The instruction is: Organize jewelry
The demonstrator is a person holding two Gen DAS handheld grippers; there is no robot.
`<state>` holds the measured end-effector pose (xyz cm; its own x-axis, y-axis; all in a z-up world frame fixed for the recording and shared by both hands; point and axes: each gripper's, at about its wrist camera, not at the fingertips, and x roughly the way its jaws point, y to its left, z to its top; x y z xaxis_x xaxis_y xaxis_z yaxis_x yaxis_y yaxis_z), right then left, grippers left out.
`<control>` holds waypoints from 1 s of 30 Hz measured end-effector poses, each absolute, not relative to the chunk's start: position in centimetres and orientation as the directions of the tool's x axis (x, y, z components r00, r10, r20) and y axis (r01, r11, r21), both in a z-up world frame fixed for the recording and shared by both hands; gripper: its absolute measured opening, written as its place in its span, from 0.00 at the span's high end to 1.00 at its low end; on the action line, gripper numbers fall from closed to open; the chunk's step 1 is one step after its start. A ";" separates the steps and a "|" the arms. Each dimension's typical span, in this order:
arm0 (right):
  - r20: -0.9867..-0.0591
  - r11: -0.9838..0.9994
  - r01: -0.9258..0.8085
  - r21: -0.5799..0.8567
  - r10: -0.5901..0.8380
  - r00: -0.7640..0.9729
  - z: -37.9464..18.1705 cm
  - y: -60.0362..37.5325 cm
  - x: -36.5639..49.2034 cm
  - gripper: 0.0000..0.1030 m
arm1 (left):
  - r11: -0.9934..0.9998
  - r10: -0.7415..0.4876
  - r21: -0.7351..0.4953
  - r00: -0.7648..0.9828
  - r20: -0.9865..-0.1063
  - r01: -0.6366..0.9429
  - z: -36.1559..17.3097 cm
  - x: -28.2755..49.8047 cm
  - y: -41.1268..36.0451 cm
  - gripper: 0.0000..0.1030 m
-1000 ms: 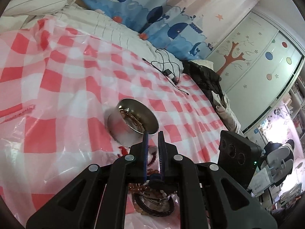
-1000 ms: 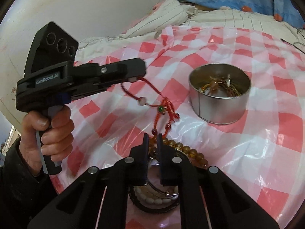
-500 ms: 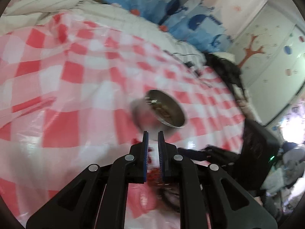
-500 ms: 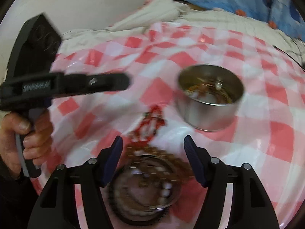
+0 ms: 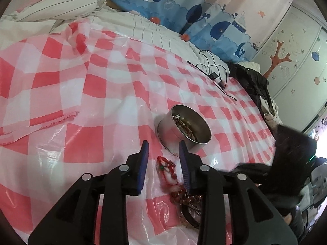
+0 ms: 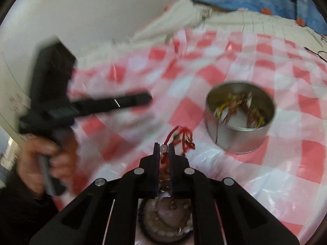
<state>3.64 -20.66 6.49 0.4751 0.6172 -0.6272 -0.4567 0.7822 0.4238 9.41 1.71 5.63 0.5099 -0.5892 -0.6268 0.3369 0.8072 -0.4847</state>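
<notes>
Red-and-white checked plastic sheet (image 5: 98,94) spread over a bed, whale-print curtain (image 5: 184,6) and tree-decorated wardrobe (image 5: 286,47) behind.

Near the sheet's middle, round metal tin (image 5: 184,131) holding jewelry. Just in front, red cord bracelet (image 6: 179,140) pinched in the closed right gripper (image 6: 164,150); left gripper (image 5: 163,161) with jaws opening, empty. Beaded bracelets (image 5: 188,200) toward the near edge.

Red cord bracelet (image 6: 179,140): left tongs (image 5: 163,159) to right tongs (image 6: 163,149).

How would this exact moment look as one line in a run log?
left gripper: opening, nothing between jaws | right gripper: shut on red string bracelet | tin: jewelry inside | bracelet pile: on checkered sheet
</notes>
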 end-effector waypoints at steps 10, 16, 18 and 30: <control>-0.570 0.746 -0.346 0.569 0.661 0.488 5.8 -26.1 3.0 0.99 | 0.826 -0.557 -0.388 0.484 -0.675 0.409 5.3 8.9 -0.7 0.63; -0.740 0.848 -0.408 0.337 0.507 0.442 3.8 -21.0 4.2 0.44 | 0.836 -0.543 -0.385 0.490 -0.682 0.391 5.0 9.2 -0.7 0.61; -0.773 0.856 -0.430 0.288 0.473 0.423 2.7 -19.6 5.0 0.45 | 0.835 -0.546 -0.392 0.495 -0.676 0.387 5.2 9.2 -0.4 0.61; -0.524 0.729 -0.359 0.583 0.674 0.520 6.5 -27.2 2.3 0.90 | 0.840 -0.527 -0.339 0.489 -0.695 0.424 4.9 8.9 -1.3 0.59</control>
<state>2.26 -27.18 6.54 0.5204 0.6744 -0.5238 -0.3586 0.7293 0.5827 8.89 -1.27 4.91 0.4889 -0.5270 -0.6952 0.4236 0.8400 -0.3390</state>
